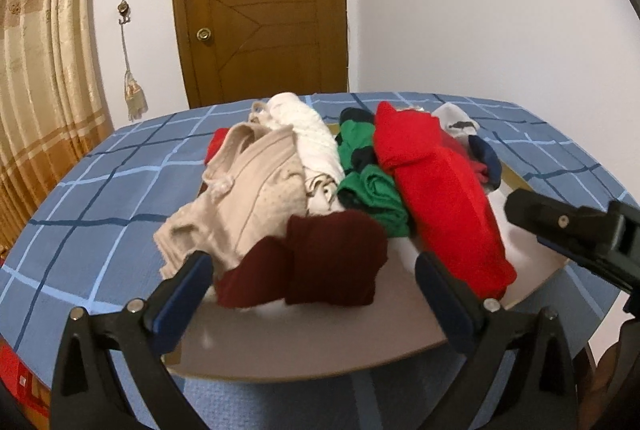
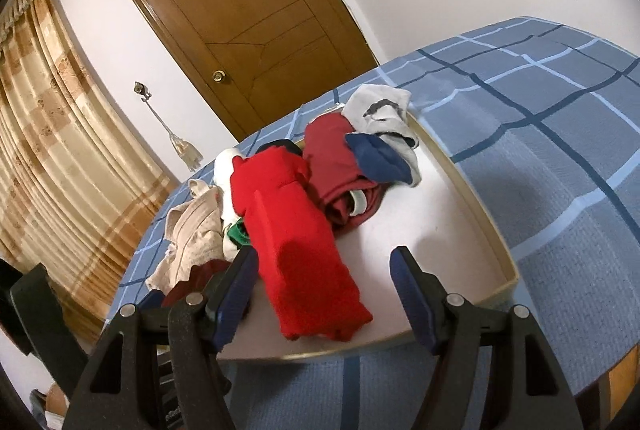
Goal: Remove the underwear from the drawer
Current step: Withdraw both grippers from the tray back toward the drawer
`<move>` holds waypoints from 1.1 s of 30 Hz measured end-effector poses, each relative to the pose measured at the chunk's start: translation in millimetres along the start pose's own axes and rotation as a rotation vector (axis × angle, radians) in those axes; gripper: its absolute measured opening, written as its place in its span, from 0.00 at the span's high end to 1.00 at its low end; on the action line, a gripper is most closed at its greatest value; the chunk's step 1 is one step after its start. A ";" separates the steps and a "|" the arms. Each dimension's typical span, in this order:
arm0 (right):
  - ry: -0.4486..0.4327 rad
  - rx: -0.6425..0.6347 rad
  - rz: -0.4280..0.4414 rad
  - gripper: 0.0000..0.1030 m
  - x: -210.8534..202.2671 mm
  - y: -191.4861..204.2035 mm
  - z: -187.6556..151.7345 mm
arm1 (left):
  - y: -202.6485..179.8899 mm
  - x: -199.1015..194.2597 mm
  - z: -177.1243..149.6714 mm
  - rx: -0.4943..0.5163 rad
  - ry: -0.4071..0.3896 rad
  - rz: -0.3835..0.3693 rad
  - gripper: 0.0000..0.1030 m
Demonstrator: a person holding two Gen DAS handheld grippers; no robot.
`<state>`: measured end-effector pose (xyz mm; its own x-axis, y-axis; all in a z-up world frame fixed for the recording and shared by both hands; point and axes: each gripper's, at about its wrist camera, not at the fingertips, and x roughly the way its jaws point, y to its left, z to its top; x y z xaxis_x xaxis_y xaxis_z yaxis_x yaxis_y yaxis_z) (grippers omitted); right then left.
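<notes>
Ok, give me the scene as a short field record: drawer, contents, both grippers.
drawer: shallow tray lying on the blue checked cloth
contents: pile of clothes, with a red piece nearest the right gripper and a dark maroon piece nearest the left gripper
left gripper: open, holding nothing
right gripper: open, holding nothing

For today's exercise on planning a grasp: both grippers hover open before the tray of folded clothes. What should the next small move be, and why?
Probably ease the left gripper forward and down over the dark maroon garment, then close. Its fingers already stand open either side of that piece, which lies nearest at the front of the drawer tray and uncovered. The right gripper is open too, facing the bright red roll.
</notes>
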<state>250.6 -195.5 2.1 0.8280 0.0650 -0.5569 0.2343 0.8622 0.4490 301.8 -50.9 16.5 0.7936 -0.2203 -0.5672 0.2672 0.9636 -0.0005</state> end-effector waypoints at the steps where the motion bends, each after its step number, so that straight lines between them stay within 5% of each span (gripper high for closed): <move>1: -0.002 -0.007 -0.001 0.32 -1.8 1.0 -1.6 | 2.5 0.5 -1.4 -0.010 0.011 0.004 0.01; 10: -0.019 -0.111 0.011 0.32 -14.3 20.2 -17.9 | 22.7 -7.0 -13.4 -0.105 0.050 -0.014 0.01; 33: 0.035 -0.188 0.089 0.32 -54.2 36.0 -52.2 | 17.5 -51.7 -45.8 -0.089 0.064 -0.043 0.01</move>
<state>187.5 -141.8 11.9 0.8221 0.1598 -0.5465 0.0593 0.9305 0.3614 240.4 -15.8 8.1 0.7451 -0.2544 -0.6165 0.2487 0.9637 -0.0972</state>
